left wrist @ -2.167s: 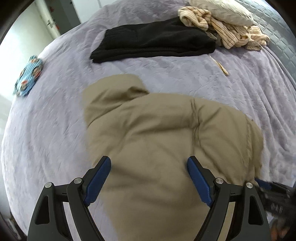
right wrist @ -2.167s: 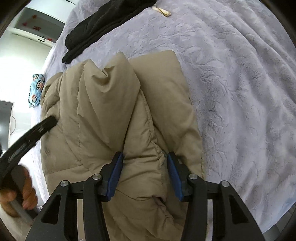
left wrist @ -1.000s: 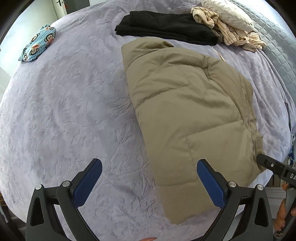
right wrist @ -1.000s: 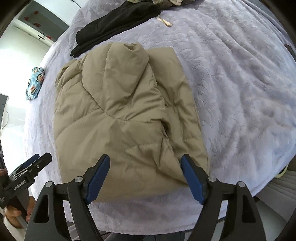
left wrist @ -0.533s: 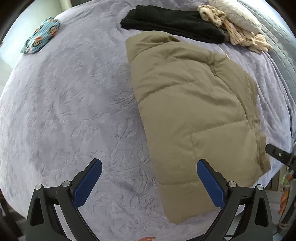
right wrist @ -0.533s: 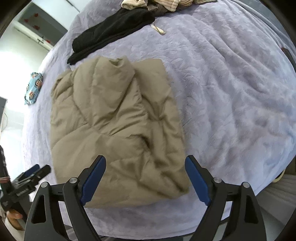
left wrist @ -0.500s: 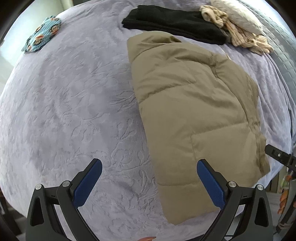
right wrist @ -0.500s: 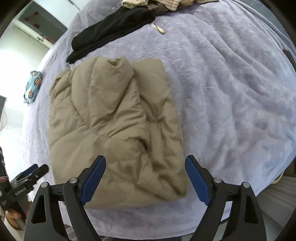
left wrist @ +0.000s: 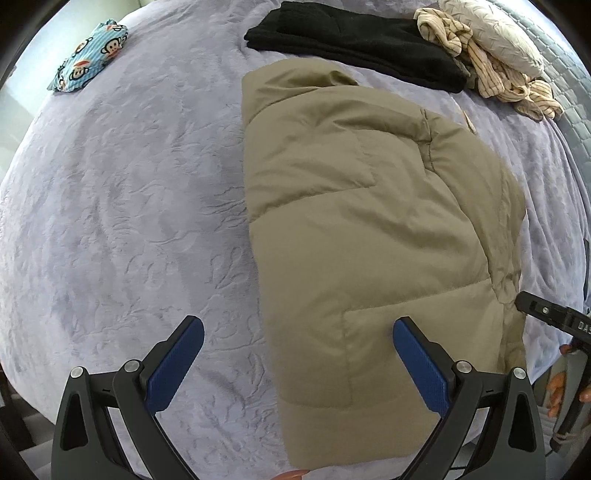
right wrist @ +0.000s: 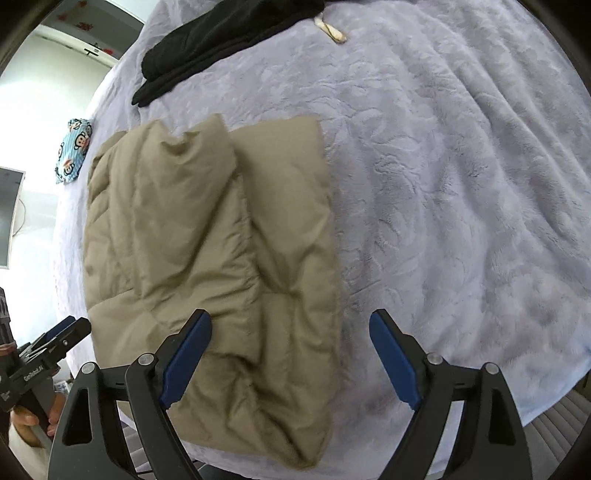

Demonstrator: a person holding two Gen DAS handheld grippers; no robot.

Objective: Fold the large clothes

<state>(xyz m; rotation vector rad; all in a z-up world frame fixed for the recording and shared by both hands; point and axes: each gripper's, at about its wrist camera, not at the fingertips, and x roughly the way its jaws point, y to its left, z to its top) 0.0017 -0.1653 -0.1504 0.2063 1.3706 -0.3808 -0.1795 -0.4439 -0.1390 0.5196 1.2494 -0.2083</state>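
Khaki padded jacket [left wrist: 369,229] lies folded into a long block on the lavender bedspread [left wrist: 122,206], its near end reaching the near edge of the bed and its far end stopping just short of a folded black garment [left wrist: 354,40]. Its top layer is puffy and creased, with a narrower flap lying along the right side in the right wrist view [right wrist: 288,221]. The left gripper [left wrist: 295,354] hangs above the near left corner of the jacket with its blue pads spread wide; one pad shows over bare bedspread, the other over the khaki fabric, and neither pinches anything. The right gripper [right wrist: 290,354] hangs over the jacket's near right edge, its jaws having just been opening to a full spread; the jacket's right edge shows in the gap between them, but the pads are clear of the cloth and grip nothing. Each gripper shows at the edge of the other's view, with fingers of a hand [left wrist: 557,391] wrapped round the handle. Beyond the black garment, at the far right, sits a heap of cream striped clothing [left wrist: 491,70] beside a pale pillow [left wrist: 491,33]. Far left on the bedspread lies a small blue cloth printed with monkey faces [left wrist: 88,59]. A small pale tag-like object [right wrist: 330,29] rests on the cover near the black garment.
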